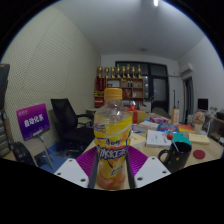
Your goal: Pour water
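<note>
The table (pixel 150 150) spreads from the fingers toward three o'clock, cluttered. The bottle (pixel 112 140), upright with orange liquid to its neck and its yellow cap apparently on, stands at twelve o'clock in the gripper (pixel 112 170), both fingers pressed against it. The black mug (pixel 176 155) waits at two o'clock, contents unseen. Judging by this, pouring hasn't begun.

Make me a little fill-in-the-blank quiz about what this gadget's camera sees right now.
1. The bottle standing between the gripper fingers has a cap coloured ____.
2. The pads on the fingers are coloured ____.
3. The mug on the table beside the bottle is coloured ____.
4. The drink inside the bottle looks ____.

Missing words: yellow; magenta; black; orange
</note>
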Demonstrator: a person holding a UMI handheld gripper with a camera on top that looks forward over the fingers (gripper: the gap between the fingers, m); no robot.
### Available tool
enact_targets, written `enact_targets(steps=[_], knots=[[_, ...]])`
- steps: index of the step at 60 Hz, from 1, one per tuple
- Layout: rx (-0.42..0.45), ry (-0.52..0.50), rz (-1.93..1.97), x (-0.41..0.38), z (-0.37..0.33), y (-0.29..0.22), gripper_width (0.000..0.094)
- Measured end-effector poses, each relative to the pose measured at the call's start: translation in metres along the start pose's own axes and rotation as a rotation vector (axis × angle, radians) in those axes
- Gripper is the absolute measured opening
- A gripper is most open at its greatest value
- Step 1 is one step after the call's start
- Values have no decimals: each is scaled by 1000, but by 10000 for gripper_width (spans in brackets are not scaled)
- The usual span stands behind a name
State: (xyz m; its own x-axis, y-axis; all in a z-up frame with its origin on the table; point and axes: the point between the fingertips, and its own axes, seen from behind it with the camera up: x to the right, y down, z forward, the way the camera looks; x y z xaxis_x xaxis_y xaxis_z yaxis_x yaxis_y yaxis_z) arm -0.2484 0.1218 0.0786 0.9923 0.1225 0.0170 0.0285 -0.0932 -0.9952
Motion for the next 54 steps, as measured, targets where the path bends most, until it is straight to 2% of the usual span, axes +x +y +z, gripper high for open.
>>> enact_targets(steps=[10,11,13,14,19,25,31,34,40,43,54], knots=[[-20,-44,32,-2,2,1,421],[-20,-49,31,-3,2,1,389],[-24,-57,37,-3,2,1,390],[-25,-63,41,-3,2,1,352],[-25,-112,151,-2,-2,-6,351],[-65,-186,498,-4,-11,-26,350],[-119,-306,922,11,-20,-40,350],[-155,-323,1121,4,-29,-48,351],[-213,-412,1418,29,-35,-44,351],[-233,-426,1548,19,-65,-59,349],[-234,-477,1877,51,-73,-63,351]])
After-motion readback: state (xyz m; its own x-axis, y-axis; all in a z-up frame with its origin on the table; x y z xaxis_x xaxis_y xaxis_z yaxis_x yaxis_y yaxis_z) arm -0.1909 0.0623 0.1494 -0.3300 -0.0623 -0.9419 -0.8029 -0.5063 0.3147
